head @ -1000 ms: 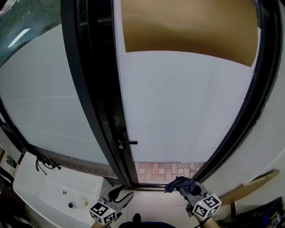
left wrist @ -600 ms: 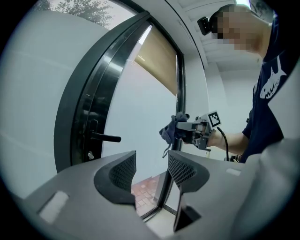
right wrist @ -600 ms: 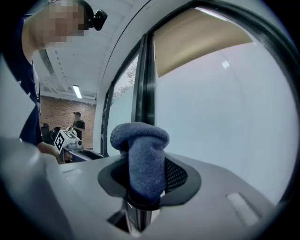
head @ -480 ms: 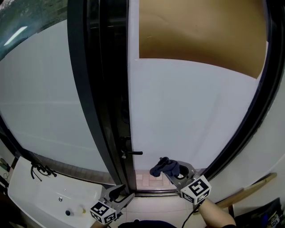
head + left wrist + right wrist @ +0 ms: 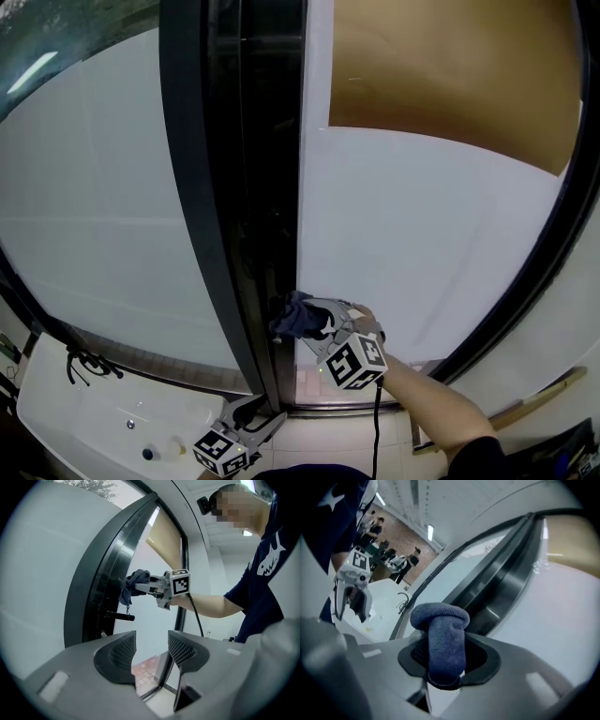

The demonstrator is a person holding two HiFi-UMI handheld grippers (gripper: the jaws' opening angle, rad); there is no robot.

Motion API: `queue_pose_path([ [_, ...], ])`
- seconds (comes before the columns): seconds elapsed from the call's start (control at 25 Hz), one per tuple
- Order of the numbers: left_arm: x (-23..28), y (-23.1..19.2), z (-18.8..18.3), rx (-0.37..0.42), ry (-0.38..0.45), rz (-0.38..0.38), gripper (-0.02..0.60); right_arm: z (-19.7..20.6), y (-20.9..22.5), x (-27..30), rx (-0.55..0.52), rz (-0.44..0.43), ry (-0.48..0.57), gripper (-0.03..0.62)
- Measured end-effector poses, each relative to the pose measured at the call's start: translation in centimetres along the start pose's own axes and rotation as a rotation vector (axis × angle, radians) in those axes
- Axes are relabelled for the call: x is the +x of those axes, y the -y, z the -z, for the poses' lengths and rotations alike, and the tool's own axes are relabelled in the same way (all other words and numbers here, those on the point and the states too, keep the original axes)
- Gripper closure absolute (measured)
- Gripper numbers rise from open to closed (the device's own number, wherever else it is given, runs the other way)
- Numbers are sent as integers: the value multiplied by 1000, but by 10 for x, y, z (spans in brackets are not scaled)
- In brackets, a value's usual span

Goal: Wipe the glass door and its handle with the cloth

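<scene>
right gripper (image 5: 317, 326) has swung up and left from lower centre of the head view to the door's dark edge, jaws clamped on the dark blue cloth (image 5: 292, 317). cloth sits against the black frame (image 5: 202, 187) at the left side of the glass door (image 5: 422, 244), just above the lever handle (image 5: 119, 616). left gripper (image 5: 255, 424) hangs low at bottom centre, jaws apart, nothing between them.

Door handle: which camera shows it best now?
Left gripper view: the door handle juts out in profile, below the cloth. In the head view the cloth covers it; the right gripper view shows none of it.
</scene>
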State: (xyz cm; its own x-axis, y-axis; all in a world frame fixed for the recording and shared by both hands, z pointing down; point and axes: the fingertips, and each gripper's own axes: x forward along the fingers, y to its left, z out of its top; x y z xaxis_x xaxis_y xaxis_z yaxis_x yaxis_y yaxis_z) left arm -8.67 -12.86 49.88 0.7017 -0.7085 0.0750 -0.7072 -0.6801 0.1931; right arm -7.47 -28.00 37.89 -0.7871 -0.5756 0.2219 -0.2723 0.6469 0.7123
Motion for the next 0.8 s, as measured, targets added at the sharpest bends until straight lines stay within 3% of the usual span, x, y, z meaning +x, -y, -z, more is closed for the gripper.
queue_pose_path([
  [0.24, -12, -16, 2, -25, 0, -15, 371, 10, -1, 65, -194, 21, -86, 462],
  [0.48, -17, -31, 5, -39, 8, -26, 371, 21, -16, 95, -459, 27, -153, 462],
  [0.64, -14, -31, 2, -30, 11, -10, 371, 27, -16, 89, -545, 62, -178, 464],
  [0.8, -10, -27, 1, -22, 5, 8, 371, 42, -10, 73, -554, 79, -210, 464],
])
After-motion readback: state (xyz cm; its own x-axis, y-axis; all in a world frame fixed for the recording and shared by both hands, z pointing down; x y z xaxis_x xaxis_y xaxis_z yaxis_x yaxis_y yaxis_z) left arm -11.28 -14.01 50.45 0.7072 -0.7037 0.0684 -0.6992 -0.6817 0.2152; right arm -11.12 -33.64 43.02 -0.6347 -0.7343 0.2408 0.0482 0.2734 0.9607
